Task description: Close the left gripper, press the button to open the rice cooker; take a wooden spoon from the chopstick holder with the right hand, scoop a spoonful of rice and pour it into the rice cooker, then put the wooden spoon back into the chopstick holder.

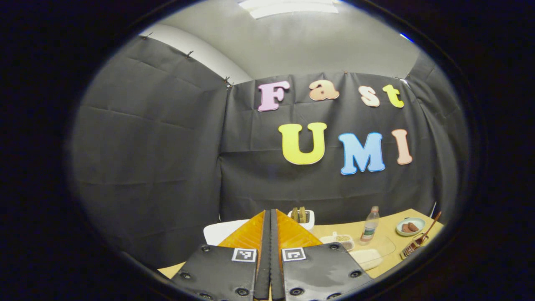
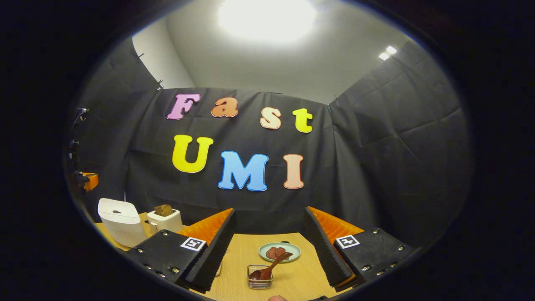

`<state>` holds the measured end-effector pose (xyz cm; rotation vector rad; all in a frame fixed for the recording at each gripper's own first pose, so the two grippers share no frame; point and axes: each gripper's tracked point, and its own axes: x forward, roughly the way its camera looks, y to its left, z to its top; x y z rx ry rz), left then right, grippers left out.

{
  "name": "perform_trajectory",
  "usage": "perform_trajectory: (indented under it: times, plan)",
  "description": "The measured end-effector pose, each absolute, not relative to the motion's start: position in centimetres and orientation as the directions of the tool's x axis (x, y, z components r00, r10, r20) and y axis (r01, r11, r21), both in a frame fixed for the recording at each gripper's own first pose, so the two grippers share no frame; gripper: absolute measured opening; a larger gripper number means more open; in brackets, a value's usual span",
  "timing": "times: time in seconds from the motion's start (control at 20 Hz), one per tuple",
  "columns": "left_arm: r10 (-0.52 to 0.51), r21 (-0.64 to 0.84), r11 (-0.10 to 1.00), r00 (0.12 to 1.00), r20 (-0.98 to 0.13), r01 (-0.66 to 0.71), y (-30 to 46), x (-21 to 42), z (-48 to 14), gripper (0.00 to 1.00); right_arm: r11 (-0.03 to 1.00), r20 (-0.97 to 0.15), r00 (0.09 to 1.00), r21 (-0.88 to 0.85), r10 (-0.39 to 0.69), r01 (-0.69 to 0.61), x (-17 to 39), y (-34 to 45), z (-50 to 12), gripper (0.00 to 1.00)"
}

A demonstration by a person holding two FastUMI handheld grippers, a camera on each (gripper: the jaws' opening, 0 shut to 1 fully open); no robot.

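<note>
Between right tongs (image 2: 269,246) (spread, empty): wooden spoon (image 2: 267,267) | left tongs (image 1: 270,251) closed, empty

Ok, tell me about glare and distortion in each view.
Right gripper view: ceiling light blown out to a white patch, booth wall bowed by the fisheye. Left gripper view: ceiling panel bright but less harsh, sheen on the left gripper housing; table edge curved.

Rice cooker (image 2: 121,221): white, lid shut, upright. Wooden spoon (image 2: 267,269): bowl down, leaning in wire chopstick holder (image 2: 259,277). Rice container (image 1: 339,240): contents seemingly grains.
</note>
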<state>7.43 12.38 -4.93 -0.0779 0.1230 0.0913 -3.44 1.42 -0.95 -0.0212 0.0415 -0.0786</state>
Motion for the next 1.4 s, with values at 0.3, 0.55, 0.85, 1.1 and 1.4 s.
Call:
perform_trajectory:
  times: [0.3, 0.55, 0.85, 1.1, 1.4]
  plan:
    - [0.082, -0.127, 0.986, 0.974, -0.209, -0.110, 15.4, 11.4, -10.4, 0.08, 0.990, -0.035, 0.990, -0.040, -0.136, 0.135, -5.1, 1.1, -0.3, 0.97]
    - [0.069, -0.144, 0.982, 0.949, -0.307, -0.118, 16.2, 14.1, -16.7, 0.08, 0.980, -0.056, 0.980, -0.069, -0.192, 0.188, -6.5, 0.0, -0.7, 0.97]
    - [0.050, -0.128, 0.986, 0.914, -0.402, -0.111, 16.3, 16.5, -22.4, 0.08, 0.967, -0.066, 0.971, -0.123, -0.230, 0.221, -7.4, -0.7, -0.9, 0.97]
    - [0.021, -0.139, 0.986, 0.897, -0.441, -0.091, 16.0, 16.5, -24.4, 0.08, 0.965, -0.064, 0.969, -0.130, -0.239, 0.229, -7.2, -0.7, -0.8, 0.97]
    - [0.002, -0.110, 0.992, 0.904, -0.428, -0.055, 15.9, 17.2, -24.9, 0.09, 0.965, -0.082, 0.971, -0.153, -0.227, 0.212, -6.7, -0.4, -1.4, 0.97]
